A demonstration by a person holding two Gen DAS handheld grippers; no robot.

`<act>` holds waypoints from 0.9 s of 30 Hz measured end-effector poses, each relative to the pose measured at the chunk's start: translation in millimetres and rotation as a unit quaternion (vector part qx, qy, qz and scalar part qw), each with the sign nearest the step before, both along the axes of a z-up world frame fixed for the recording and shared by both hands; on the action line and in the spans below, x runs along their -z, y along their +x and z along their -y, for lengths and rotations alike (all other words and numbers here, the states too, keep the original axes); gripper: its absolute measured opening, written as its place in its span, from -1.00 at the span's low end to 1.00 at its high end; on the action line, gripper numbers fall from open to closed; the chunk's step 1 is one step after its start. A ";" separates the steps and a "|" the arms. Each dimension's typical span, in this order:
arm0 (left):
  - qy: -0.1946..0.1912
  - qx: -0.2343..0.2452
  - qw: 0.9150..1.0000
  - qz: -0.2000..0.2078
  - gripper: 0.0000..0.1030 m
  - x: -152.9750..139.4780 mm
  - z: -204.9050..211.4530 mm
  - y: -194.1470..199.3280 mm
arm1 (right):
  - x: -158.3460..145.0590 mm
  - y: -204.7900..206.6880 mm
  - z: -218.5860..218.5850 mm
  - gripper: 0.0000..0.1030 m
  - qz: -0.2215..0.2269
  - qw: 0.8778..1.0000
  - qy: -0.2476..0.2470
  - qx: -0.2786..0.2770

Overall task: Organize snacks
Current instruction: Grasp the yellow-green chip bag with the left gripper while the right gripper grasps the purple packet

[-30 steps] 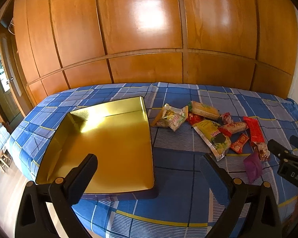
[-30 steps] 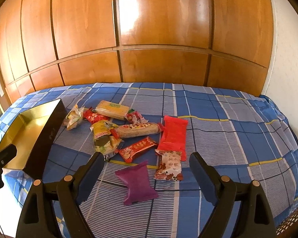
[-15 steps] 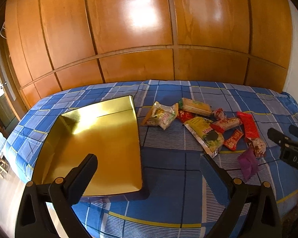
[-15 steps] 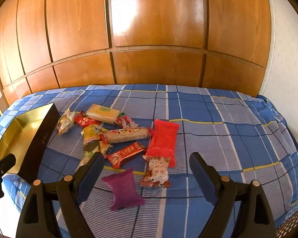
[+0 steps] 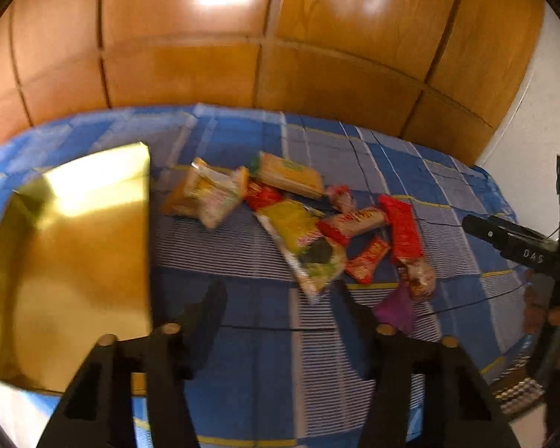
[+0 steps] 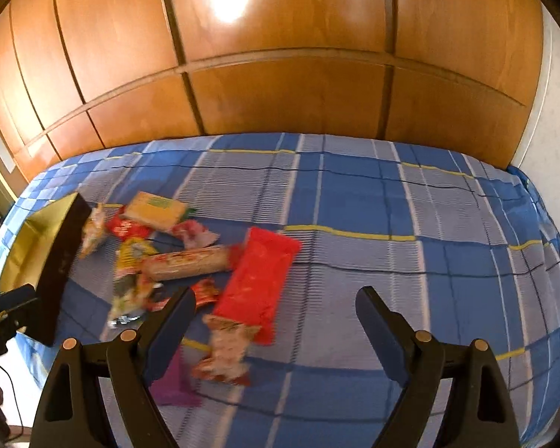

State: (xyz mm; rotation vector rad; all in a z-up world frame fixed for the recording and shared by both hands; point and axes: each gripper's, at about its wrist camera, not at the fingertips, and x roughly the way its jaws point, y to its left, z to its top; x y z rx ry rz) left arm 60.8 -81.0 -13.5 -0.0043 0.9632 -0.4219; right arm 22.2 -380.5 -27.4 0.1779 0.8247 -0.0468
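A: Materials?
B: Crinkly foil snack packets [image 5: 310, 231] heaped on a plaid blue bedsheet [image 6: 392, 224]; a shiny gold square box [image 5: 74, 254] just left of them, empty.
A: Pose?
B: Both angled down over the bed.
A: Claws?
B: Left gripper [image 5: 280, 298] closing, nothing between. Right gripper [image 6: 276, 306] spread wide, empty, above the red flat pack [image 6: 257, 280].

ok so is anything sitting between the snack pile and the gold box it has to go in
Nothing visible does. Only bare blue checked bedspread lies between the snack pile and the gold box. The box's right wall faces the pile, so snacks must be lifted over it.
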 end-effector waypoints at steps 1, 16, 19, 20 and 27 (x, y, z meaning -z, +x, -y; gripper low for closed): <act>-0.001 -0.001 1.000 -0.011 0.02 2.9 3.5 4.9 | 2.6 1.9 4.4 0.73 0.000 1.000 0.001 -0.001; 0.022 -0.057 0.992 -0.112 0.20 62.7 61.0 88.9 | 13.3 8.4 2.1 0.73 0.002 0.999 0.035 -0.037; 0.024 -0.057 0.992 -0.114 0.24 73.0 66.4 99.3 | 13.2 9.3 1.7 0.73 0.004 0.998 0.039 -0.040; 0.022 -0.057 0.991 -0.118 0.21 76.0 68.0 102.1 | 13.7 9.8 1.4 0.73 0.003 0.998 0.039 -0.040; 0.010 -0.019 0.995 -0.093 -0.54 68.6 64.5 83.6 | 17.1 11.1 2.8 0.12 -0.002 0.999 0.035 -0.030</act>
